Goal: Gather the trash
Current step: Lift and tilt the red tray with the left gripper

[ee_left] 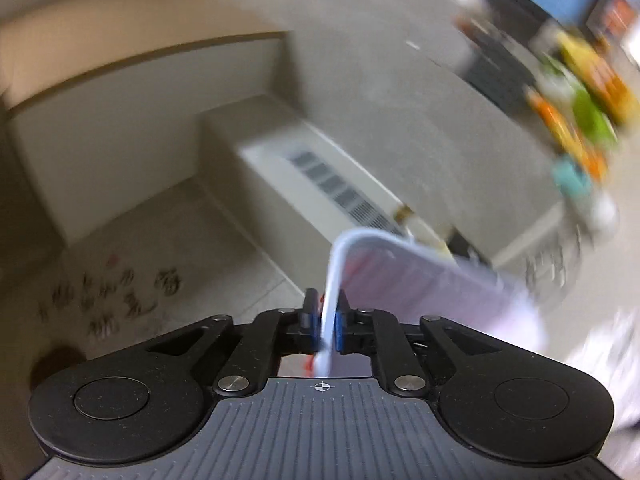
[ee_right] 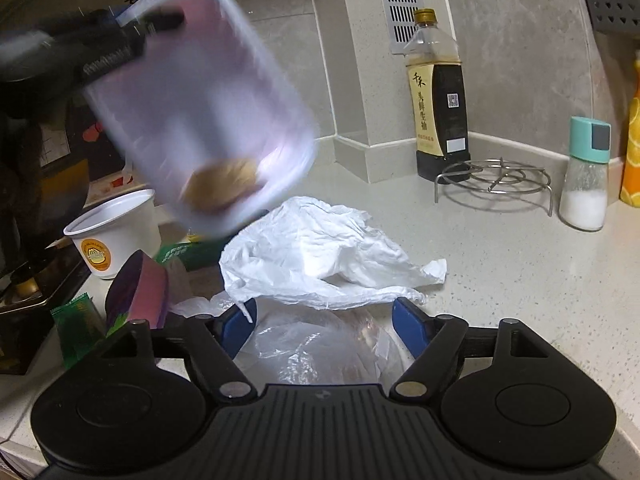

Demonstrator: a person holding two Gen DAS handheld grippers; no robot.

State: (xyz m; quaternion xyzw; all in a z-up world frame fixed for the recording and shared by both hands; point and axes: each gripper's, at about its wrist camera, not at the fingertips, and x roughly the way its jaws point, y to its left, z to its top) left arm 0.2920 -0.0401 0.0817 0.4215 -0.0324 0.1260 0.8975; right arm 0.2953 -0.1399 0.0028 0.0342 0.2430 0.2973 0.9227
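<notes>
My left gripper [ee_left: 329,320] is shut on the rim of a translucent plastic takeaway container [ee_left: 420,280], held in the air and blurred. In the right wrist view the same container [ee_right: 200,108] hangs tilted above the counter with a brown food scrap [ee_right: 224,186] in its bottom, and the left gripper [ee_right: 132,36] grips its top rim. My right gripper [ee_right: 326,324] is open low over a clear plastic bag [ee_right: 320,352], just behind a crumpled white plastic bag [ee_right: 320,252].
On the counter [ee_right: 520,280] stand a white paper cup [ee_right: 116,232], a purple wrapper [ee_right: 140,292], green packets [ee_right: 76,320], a soy sauce bottle [ee_right: 438,96], a wire trivet [ee_right: 496,180], a salt shaker [ee_right: 586,176] and an orange bottle [ee_right: 632,140]. A dark tray [ee_right: 36,292] lies left.
</notes>
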